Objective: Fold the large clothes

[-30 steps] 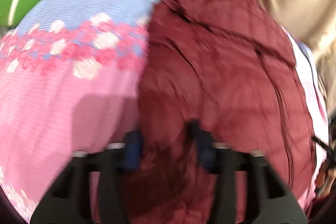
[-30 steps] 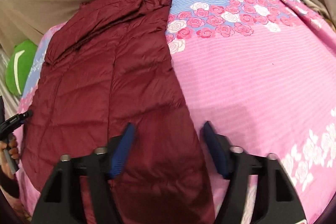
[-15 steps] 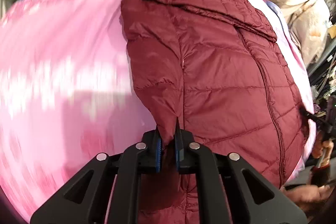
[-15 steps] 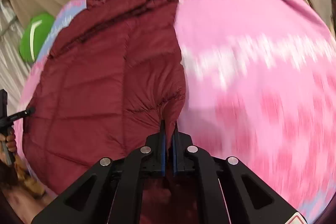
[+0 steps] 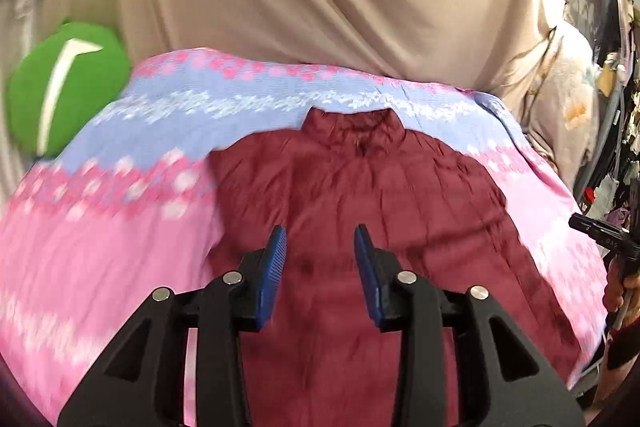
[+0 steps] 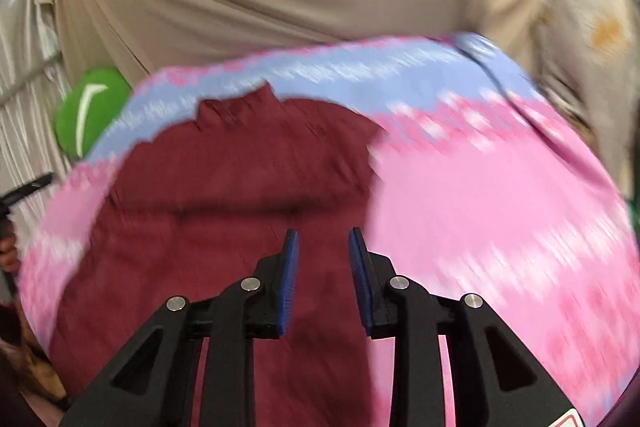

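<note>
Your left tool (image 5: 320,239) gapes wide with nothing between its blue pads, and your right tool (image 6: 319,241) is parted too. The maroon jacket (image 5: 360,195) lies just ahead beneath both, collar farthest, apparently flat on the pink floral bed (image 5: 88,251), though blur smears it.

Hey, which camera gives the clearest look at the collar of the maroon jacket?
The left wrist view: the collar sits near centre, fairly sharp, standing up against the blue band of the bedspread. In the right wrist view the collar is off to the left and smeared by motion blur.
</note>
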A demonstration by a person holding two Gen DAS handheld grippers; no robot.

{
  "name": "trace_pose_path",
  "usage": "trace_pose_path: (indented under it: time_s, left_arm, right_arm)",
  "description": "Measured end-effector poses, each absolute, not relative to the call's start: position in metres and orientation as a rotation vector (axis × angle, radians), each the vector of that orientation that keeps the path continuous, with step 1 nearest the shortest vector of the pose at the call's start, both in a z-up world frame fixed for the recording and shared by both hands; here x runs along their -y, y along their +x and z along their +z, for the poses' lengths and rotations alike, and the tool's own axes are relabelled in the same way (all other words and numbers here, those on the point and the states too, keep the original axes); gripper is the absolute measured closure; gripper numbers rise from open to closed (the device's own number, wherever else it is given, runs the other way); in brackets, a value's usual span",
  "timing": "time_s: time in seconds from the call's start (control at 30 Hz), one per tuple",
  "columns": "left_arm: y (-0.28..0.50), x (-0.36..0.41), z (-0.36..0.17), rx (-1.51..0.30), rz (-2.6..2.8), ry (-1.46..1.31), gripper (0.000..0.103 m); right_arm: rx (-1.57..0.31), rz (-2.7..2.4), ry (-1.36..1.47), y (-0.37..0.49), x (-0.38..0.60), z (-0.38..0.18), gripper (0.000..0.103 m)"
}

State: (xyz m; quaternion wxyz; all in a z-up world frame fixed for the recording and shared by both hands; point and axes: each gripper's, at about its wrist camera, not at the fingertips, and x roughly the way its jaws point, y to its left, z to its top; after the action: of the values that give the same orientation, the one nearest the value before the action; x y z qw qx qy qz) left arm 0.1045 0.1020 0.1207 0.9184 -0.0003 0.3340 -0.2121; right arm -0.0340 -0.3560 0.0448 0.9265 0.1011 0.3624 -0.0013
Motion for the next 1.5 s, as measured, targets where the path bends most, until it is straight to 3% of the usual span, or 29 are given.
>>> trace_pose_path:
  time_s: [0.13,0.4,0.63,0.77,0.9,1.0,1.13,1.2,1.33,1.4,1.5]
  left_arm:
    - [0.188,-0.048,0.100,-0.743,-0.406,0.012,0.070]
    - [0.315,0.029,0.036,-0.857,-0.366,0.110,0.070]
    - [0.360,0.017,-0.010,-0.866,-0.352,0.034,0.069]
    - [0.360,0.010,-0.009,-0.842,-0.353,0.001,0.069]
    - [0.338,-0.014,0.018,-0.802,-0.364,-0.041,0.068]
    - [0.322,-0.028,0.032,-0.770,-0.330,0.019,0.057]
    - [0.330,-0.039,0.008,-0.833,-0.268,0.064,0.057]
    - [0.333,-0.040,-0.003,-0.828,-0.253,0.074,0.057]
    - [0.335,-0.040,-0.009,-0.815,-0.253,0.060,0.057]
    - [0.336,-0.044,-0.009,-0.818,-0.260,0.046,0.056]
    - [0.337,-0.047,-0.009,-0.820,-0.268,0.029,0.056]
  right_arm:
    - [-0.772,0.106,0.209,0.075,0.317,0.041,0.096]
    - [-0.886,0.158,0.208,0.243,0.259,-0.001,0.100]
    - [-0.986,0.084,0.094,0.324,0.249,-0.059,0.103]
    - [-0.894,0.010,0.317,0.330,0.293,-0.049,0.103]
    - [-0.798,0.059,0.188,0.298,0.254,-0.012,0.095]
    - [-0.844,0.235,0.104,0.289,0.203,-0.007,0.095]
    - [-0.951,0.298,0.015,0.318,0.143,-0.032,0.097]
    - [-0.997,0.220,-0.047,0.338,0.132,-0.051,0.103]
    - [-0.911,0.062,0.042,0.352,0.160,-0.044,0.102]
    - [-0.862,0.047,0.104,0.337,0.180,-0.028,0.093]
    - [-0.888,0.111,0.142,0.309,0.207,-0.027,0.093]
